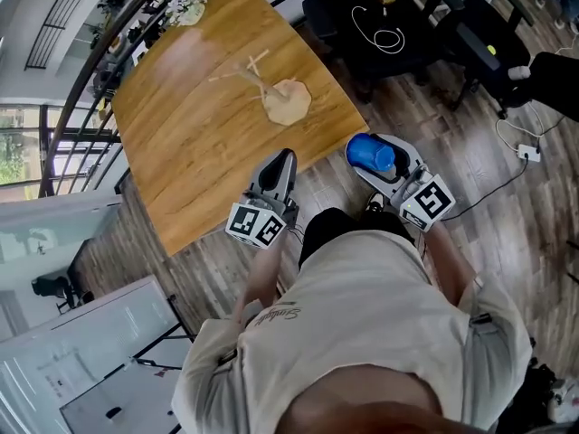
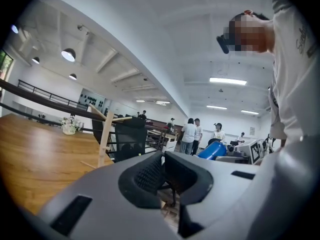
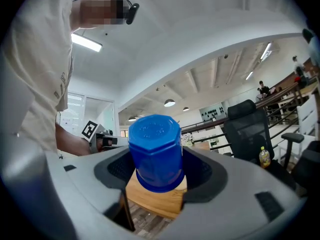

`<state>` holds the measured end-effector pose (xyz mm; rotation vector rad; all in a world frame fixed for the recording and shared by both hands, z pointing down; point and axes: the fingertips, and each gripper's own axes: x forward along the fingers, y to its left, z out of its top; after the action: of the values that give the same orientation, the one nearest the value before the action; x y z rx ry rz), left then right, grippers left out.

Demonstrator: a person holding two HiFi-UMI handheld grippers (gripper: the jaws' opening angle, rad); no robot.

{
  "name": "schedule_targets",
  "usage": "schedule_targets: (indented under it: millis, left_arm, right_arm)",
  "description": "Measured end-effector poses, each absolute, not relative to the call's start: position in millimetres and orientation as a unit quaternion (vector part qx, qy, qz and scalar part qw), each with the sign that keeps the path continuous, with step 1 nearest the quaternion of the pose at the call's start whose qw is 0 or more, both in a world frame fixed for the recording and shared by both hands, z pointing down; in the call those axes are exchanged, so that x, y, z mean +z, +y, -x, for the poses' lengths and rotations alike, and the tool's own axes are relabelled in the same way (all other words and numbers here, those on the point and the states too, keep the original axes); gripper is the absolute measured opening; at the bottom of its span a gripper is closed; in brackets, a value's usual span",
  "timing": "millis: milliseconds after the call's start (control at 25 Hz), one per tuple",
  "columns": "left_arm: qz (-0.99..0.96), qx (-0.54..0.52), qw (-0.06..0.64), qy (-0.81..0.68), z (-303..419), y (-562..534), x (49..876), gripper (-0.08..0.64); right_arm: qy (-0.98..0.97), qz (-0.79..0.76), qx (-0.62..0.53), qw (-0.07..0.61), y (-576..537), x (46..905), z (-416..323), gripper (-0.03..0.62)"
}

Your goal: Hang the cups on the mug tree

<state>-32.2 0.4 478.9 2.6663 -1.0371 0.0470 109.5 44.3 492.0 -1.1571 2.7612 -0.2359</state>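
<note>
While the right gripper's (image 3: pixel 157 173) jaws clamp the blue cup (image 3: pixel 155 146) by its sides, closed end outward, I see the left gripper's (image 2: pixel 162 176) jaws pressed together on nothing. Both hang over the floor (image 1: pixel 434 125) just off the tabletop's (image 1: pixel 190 152) near edge, the left one's tip at that edge, the cup beside the right corner. The mug tree (image 1: pixel 264 84) stands upright just inside that corner, and a broad stretch of wood runs beyond it to a flower vase (image 1: pixel 188 5) at the far corner.
</note>
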Motion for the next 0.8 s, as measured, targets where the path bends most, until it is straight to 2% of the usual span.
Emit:
schedule_targets:
  millis: [520, 800]
  left_arm:
    - [-0.911, -0.002, 0.152, -0.383, 76, -55, 488, 0.029]
    - [-0.916, -0.029, 0.120, -0.382, 89, -112, 463, 0.029]
  right_arm:
    - [0.925, 0.366, -0.088, 0.047, -24, 493, -64, 0.279]
    - [0.924, 0.377, -0.063, 0.032, -93, 469, -56, 0.279]
